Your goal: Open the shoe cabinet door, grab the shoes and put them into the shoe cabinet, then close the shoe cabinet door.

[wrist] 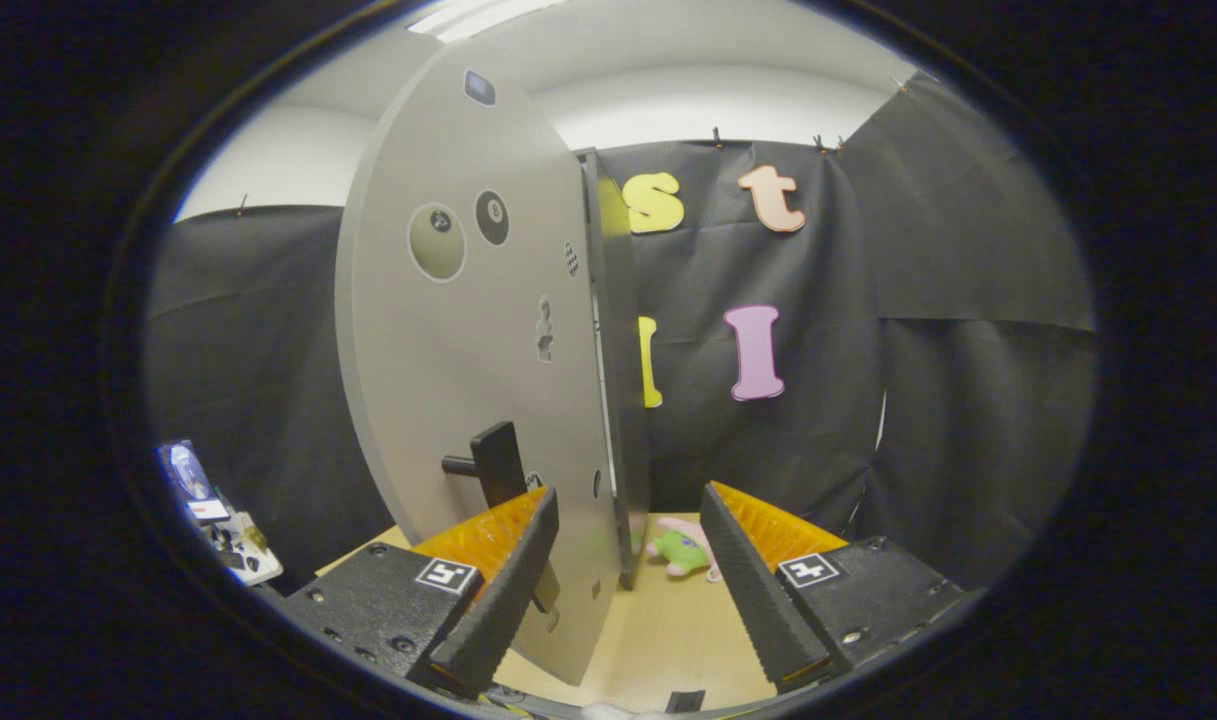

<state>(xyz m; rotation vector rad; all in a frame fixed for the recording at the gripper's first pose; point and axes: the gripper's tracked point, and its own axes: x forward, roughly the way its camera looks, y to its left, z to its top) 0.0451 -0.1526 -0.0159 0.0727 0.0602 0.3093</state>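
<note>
The grey shoe cabinet door (468, 330) stands swung out toward me, its free edge reaching down between my fingers. A black handle (493, 462) juts from the door face just above my left finger (498, 590). My gripper (628, 590) is open, with the door's edge in the gap nearer the left finger and nothing pressed. A small pink and green shoe (683, 550) lies on the wooden table beyond the fingers, beside the cabinet's bottom edge. The cabinet's inside is hidden behind the door.
A light wooden tabletop (658, 630) runs under the fingers. Black cloth walls close the booth behind and on both sides. A small cluttered device (218, 515) sits low at the left, beyond the table.
</note>
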